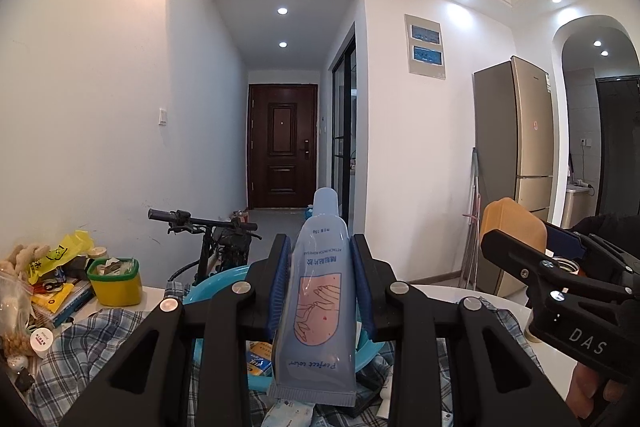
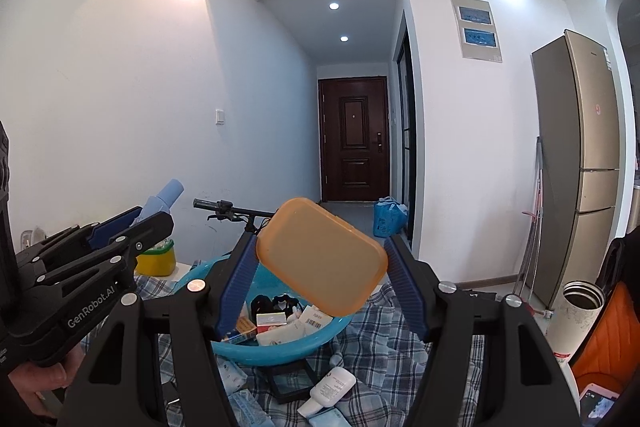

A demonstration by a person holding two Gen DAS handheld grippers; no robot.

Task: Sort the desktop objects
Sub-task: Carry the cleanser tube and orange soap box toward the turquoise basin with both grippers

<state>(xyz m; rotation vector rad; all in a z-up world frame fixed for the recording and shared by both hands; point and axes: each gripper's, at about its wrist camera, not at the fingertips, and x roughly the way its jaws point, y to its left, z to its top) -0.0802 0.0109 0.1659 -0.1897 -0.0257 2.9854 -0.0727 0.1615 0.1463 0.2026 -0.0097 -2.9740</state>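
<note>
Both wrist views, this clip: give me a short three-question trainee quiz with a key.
1. True or false: the left gripper holds a blue tube with its cap pointing up.
2. What does the right gripper hold? A) white bottle B) orange case C) steel flask
3. Fill in: small items already lie in the blue ____ on the plaid cloth.

Key: 1 true. 2 B, the orange case. 3 basin.
</note>
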